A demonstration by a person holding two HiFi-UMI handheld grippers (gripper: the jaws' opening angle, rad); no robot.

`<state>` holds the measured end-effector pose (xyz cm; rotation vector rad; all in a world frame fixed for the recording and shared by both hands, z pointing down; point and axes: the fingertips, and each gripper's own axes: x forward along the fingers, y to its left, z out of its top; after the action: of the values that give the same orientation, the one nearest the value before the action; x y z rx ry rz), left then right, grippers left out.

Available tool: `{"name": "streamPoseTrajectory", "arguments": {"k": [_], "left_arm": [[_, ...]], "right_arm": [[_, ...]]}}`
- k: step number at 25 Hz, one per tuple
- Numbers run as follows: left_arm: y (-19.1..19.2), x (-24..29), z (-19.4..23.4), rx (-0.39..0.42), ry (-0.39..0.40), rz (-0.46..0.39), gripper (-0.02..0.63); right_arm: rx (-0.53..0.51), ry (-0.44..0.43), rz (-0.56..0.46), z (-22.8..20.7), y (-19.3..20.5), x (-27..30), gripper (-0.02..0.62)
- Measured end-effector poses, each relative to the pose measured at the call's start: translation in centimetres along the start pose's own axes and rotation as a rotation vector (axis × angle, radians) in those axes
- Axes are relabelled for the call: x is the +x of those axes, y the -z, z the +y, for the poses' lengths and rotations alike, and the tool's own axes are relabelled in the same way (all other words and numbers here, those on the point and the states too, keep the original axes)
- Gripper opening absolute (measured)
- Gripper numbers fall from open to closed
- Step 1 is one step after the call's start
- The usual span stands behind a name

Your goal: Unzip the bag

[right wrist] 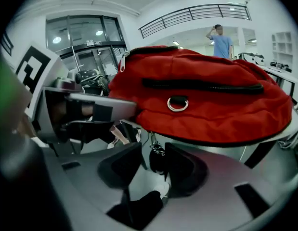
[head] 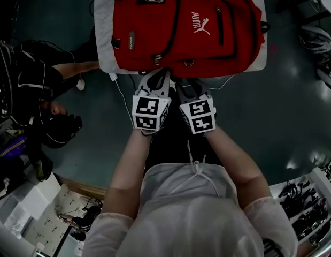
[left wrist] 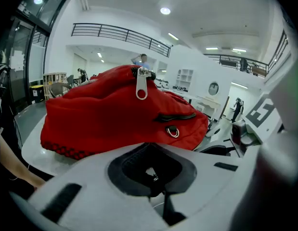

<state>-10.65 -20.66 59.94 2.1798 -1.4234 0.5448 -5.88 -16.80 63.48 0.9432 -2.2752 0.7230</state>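
Reaching-in step: left tool [left wrist: 151,176] pinched together, empty; right tool [right wrist: 156,163] spread around the red Puma backpack's [head: 176,25] dangling zip pull [right wrist: 157,156]. Next, I reckon, it pinches and drags.

Person, worn items: pale short-sleeved top [head: 192,218]; white drawstring [head: 197,171] knotted at its neck; dark trousers [head: 168,141].
Left tool [head: 160,74], right tool [head: 184,84]: pale grey moulded bodies, black inner pads. Each carries a white cube, left cube [head: 150,113] and right cube [head: 200,116], printed with black square markers.
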Motion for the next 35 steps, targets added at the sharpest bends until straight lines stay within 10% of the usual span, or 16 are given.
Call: {"name": "streamPoseTrajectory", "arguments": {"k": [13, 35], "left_arm": [[0.5, 1.0, 0.7, -0.129, -0.012, -0.041, 0.020], [0.7, 1.3, 0.8, -0.011, -0.114, 0.018, 0.020]], "right_arm": [[0.036, 0.053, -0.006, -1.4, -0.1, 3.3, 0.071], [-0.030, 0.110, 0.142, -6.7, 3.0, -1.9, 0.038]]}}
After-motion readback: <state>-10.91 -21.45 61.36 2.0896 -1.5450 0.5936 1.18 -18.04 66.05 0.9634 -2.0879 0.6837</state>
